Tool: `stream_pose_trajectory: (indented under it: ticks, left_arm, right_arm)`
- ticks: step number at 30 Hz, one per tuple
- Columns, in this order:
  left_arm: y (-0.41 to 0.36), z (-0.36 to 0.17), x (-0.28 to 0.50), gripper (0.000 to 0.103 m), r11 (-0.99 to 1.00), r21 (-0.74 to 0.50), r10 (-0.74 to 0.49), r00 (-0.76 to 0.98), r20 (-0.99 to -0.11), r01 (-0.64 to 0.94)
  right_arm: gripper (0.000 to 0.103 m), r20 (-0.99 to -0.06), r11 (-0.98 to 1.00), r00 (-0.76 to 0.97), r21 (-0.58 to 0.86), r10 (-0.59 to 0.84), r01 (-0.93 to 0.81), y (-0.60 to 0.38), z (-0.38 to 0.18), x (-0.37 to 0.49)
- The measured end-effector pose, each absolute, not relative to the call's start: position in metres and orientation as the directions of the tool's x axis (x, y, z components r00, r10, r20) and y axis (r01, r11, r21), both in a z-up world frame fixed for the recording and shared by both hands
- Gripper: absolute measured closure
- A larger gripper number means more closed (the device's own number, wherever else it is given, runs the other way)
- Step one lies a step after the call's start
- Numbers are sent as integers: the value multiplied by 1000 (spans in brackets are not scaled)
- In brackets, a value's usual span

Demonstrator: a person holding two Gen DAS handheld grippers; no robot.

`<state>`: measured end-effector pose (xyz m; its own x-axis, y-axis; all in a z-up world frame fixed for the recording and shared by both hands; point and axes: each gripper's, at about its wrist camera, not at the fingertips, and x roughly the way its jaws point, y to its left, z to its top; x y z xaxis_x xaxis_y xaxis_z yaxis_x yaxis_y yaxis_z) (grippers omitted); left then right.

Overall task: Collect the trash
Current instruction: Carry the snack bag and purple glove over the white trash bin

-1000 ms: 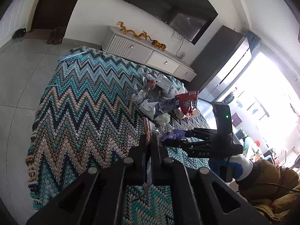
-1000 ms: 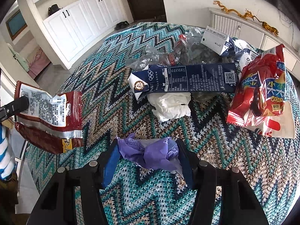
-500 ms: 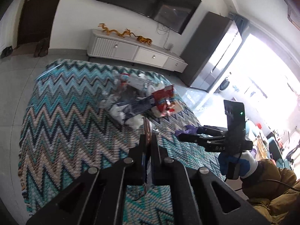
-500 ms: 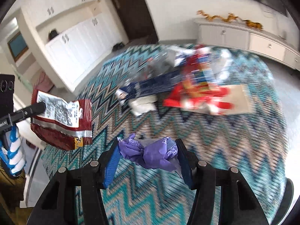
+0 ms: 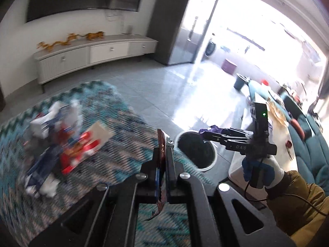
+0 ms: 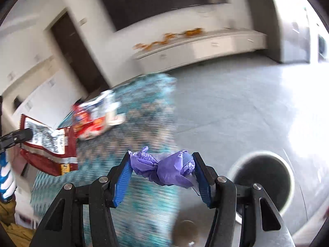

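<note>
My right gripper [image 6: 162,164] is shut on a crumpled purple wrapper [image 6: 164,169]; it also shows in the left wrist view [image 5: 203,133], held over the rim of a round white bin [image 5: 196,151] with a dark inside. The bin [image 6: 262,178] sits on the floor to the right in the right wrist view. My left gripper [image 5: 164,154] is shut on a dark red snack bag [image 5: 161,144], seen edge-on; the bag [image 6: 49,144] shows flat in the right wrist view. More trash [image 5: 61,142] lies piled on the zigzag cloth [image 5: 115,148].
A white low cabinet [image 5: 92,55] with gold dragon figures stands along the far wall under a TV. Grey tiled floor [image 5: 164,90] lies beyond the table. A teal sofa [image 5: 312,144] is at the right. Both views are motion-blurred.
Both grippers have swung right, away from the trash pile, toward the bin on the floor. The purple wrapper now hangs over the bin's rim. Both grips are unchanged.
</note>
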<state>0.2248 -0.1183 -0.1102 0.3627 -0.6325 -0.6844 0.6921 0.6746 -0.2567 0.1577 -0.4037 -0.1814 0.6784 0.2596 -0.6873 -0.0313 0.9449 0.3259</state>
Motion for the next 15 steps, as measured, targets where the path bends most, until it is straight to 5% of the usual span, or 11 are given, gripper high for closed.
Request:
stream_pose_trajectory:
  ticks: [15]
  left_arm:
    - [-405,-207,267,99,559,-233,-563,158,-811,796]
  right_arm:
    - [46,-801,860,592,363,91,358,-575,-288,129]
